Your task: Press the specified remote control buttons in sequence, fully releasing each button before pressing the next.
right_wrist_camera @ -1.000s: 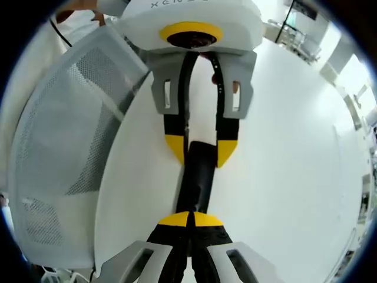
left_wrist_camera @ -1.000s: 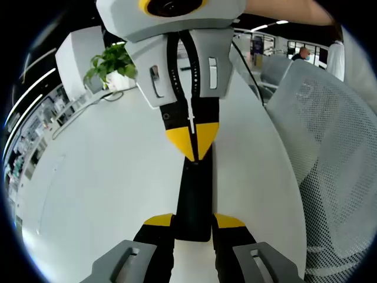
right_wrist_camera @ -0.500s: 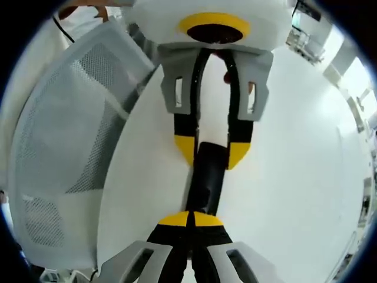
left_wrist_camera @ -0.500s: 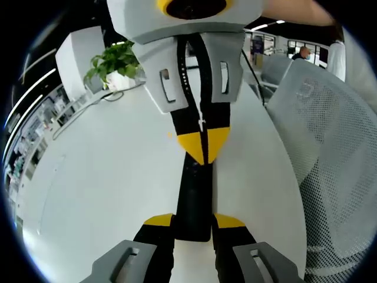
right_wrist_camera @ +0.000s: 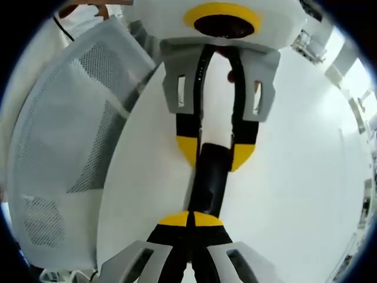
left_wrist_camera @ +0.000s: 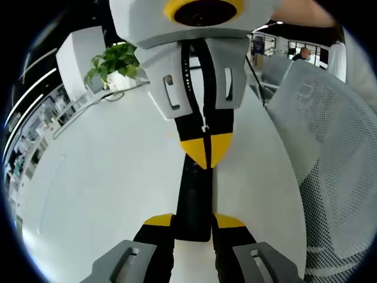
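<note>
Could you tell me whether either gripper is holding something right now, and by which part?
The left gripper clamps one end of the black remote control between its jaws. The right gripper is shut over the remote, holding nothing.

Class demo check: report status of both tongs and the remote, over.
Left tongs shut on the remote, holding one end. Right tongs shut, tips on the remote's top. White table under it; mesh chair alongside, nothing blocking.

Left claw (left_wrist_camera: 192,220) clamped, right claw (right_wrist_camera: 191,219) closed, tips together.
</note>
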`<state>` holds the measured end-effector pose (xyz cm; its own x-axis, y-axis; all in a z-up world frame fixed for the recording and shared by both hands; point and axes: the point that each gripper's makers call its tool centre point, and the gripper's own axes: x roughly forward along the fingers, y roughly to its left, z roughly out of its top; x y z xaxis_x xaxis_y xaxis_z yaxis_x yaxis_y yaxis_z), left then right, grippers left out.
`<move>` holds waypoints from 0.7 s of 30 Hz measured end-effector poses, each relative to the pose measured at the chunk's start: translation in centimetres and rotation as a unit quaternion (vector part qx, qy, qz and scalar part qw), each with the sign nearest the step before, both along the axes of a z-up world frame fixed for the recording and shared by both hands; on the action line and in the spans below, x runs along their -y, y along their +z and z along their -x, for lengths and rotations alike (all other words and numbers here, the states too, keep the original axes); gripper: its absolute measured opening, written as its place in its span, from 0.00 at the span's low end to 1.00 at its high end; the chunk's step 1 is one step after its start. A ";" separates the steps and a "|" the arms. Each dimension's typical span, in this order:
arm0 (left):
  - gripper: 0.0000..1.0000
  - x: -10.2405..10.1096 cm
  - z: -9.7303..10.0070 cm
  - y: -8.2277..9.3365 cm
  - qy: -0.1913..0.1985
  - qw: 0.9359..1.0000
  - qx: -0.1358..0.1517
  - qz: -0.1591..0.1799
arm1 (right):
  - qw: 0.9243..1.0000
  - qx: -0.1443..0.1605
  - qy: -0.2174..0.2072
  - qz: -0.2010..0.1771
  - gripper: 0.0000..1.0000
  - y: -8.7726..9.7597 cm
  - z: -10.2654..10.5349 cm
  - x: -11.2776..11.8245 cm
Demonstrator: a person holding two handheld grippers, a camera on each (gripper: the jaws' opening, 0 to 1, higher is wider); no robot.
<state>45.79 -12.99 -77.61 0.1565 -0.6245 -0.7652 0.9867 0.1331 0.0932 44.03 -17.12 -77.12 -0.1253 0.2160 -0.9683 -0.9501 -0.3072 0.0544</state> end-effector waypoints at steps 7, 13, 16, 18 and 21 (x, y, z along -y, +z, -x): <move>0.24 0.0 0.0 0.0 0.000 1.000 -0.001 0.000 | 1.000 0.000 -0.001 0.000 0.00 0.0 -0.1 0.0; 0.24 -0.2 0.1 0.2 -0.004 1.000 0.001 0.000 | 1.000 0.001 0.003 0.003 0.00 -0.1 0.0 0.0; 0.24 -0.3 0.1 0.2 -0.005 1.000 0.002 -0.002 | 1.000 0.000 0.002 0.002 0.00 -0.1 0.0 -0.1; 0.24 -0.3 0.1 0.2 -0.005 1.000 0.002 -0.002 | 1.000 0.000 0.003 0.002 0.00 -0.1 0.0 0.0; 0.24 -0.2 0.1 0.1 -0.005 1.000 0.002 -0.002 | 1.000 -0.001 0.002 0.002 0.00 -0.2 0.0 -0.1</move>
